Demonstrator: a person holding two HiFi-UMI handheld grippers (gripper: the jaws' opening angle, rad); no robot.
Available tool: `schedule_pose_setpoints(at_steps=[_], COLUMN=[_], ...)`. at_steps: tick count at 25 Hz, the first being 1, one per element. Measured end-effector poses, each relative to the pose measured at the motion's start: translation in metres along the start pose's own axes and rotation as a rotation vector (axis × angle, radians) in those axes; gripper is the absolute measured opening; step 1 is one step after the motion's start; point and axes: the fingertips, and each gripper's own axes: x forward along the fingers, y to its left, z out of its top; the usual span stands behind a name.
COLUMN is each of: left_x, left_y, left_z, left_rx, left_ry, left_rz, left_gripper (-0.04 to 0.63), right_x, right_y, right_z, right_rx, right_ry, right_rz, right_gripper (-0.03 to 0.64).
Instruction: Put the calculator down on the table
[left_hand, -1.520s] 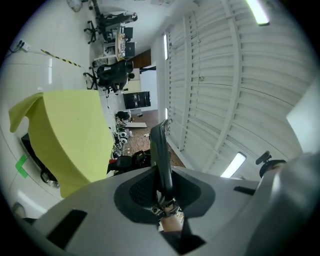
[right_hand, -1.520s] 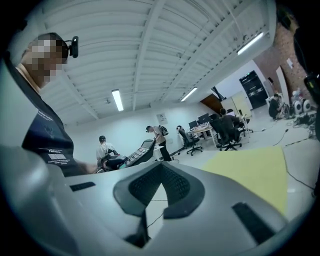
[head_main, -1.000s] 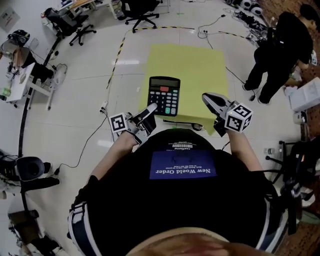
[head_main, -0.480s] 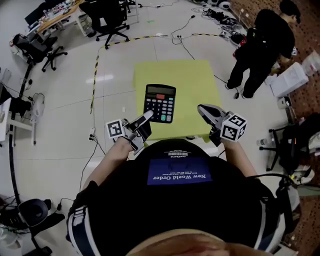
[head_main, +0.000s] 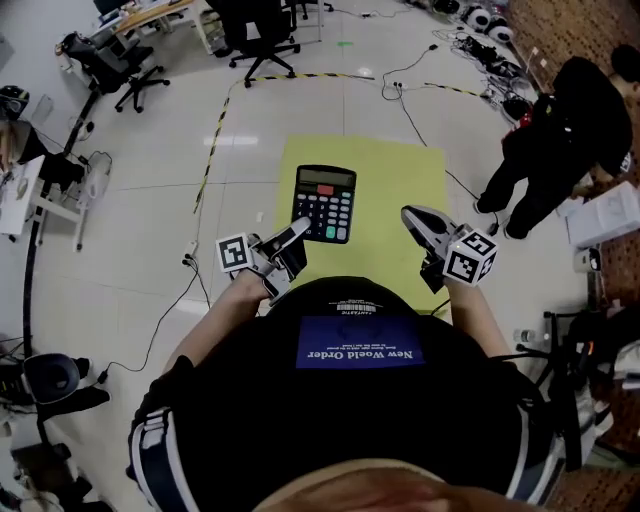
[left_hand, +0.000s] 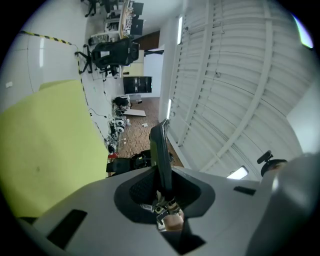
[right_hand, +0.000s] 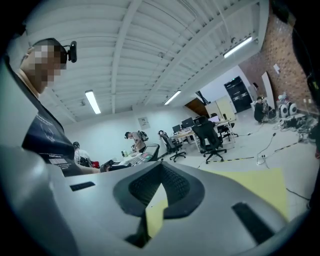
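A black calculator (head_main: 325, 205) with a red key and several teal keys hangs tilted over the left part of the yellow table (head_main: 400, 185). My left gripper (head_main: 300, 230) is shut on its near left corner. In the left gripper view the calculator (left_hand: 161, 147) shows edge-on as a thin dark slab clamped between the jaws of the left gripper (left_hand: 163, 175), with the table (left_hand: 45, 140) at the left. My right gripper (head_main: 409, 212) hovers over the table's right part, shut and holding nothing. In the right gripper view the right gripper (right_hand: 160, 167) shows only a thin wedge of yellow table (right_hand: 250, 185) between its jaws.
A person in black (head_main: 560, 130) stands on the floor to the right of the table, near a white box (head_main: 605, 210). Office chairs (head_main: 265, 25) and desks stand at the back left. Cables and a yellow-black tape line (head_main: 215, 140) run across the white floor.
Both grippers have travelled level with the person, and the room has shifted behind them. The calculator stays clamped in the left gripper over the yellow table.
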Motion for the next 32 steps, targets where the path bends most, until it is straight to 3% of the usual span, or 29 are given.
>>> schedule_pose_setpoints(at_steps=[5, 10, 13, 17, 21, 23, 25, 32], left_x=[0.036, 0.034, 0.022, 0.0, -0.019, -0.024, -0.021, -0.009], left_y=[0.009, 0.02, 0.03, 0.052, 0.126, 0.18, 0.23, 0.336], left_z=[0.0, 0.002, 0.026, 0.09, 0.179, 0.23, 0.27, 0.296], left_rx=[0.029, 0.031, 0.022, 0.038, 0.093, 0.097, 0.085, 0.075], left_ry=[-0.073, -0.084, -0.102, -0.123, -0.109, -0.106, -0.11, 0.008], left_rz=[0.054, 0.102, 0.098, 0.129, 0.265, 0.355, 0.389, 0.415], left_gripper=[0.074, 0.074, 0.074, 0.072, 0.074, 0.074, 0.074, 0.074], right_x=[0.0, 0.017, 0.037, 0.086, 0.152, 0.194, 0.235, 0.311], right_y=[-0.052, -0.065, -0.068, -0.078, -0.11, -0.137, -0.158, -0.14], right_z=[0.017, 0.019, 0.014, 0.015, 0.005, -0.007, -0.025, -0.097], right_rx=[0.004, 0.015, 0.002, -0.005, -0.048, -0.06, -0.054, -0.05], right_ry=[0.022, 0.013, 0.019, 0.076, 0.12, 0.128, 0.132, 0.125], right_rz=[0.078, 0.104, 0.089, 0.069, 0.074, 0.06, 0.053, 0.136], right_gripper=[-0.012, -0.012, -0.012, -0.012, -0.012, -0.012, -0.012, -0.012])
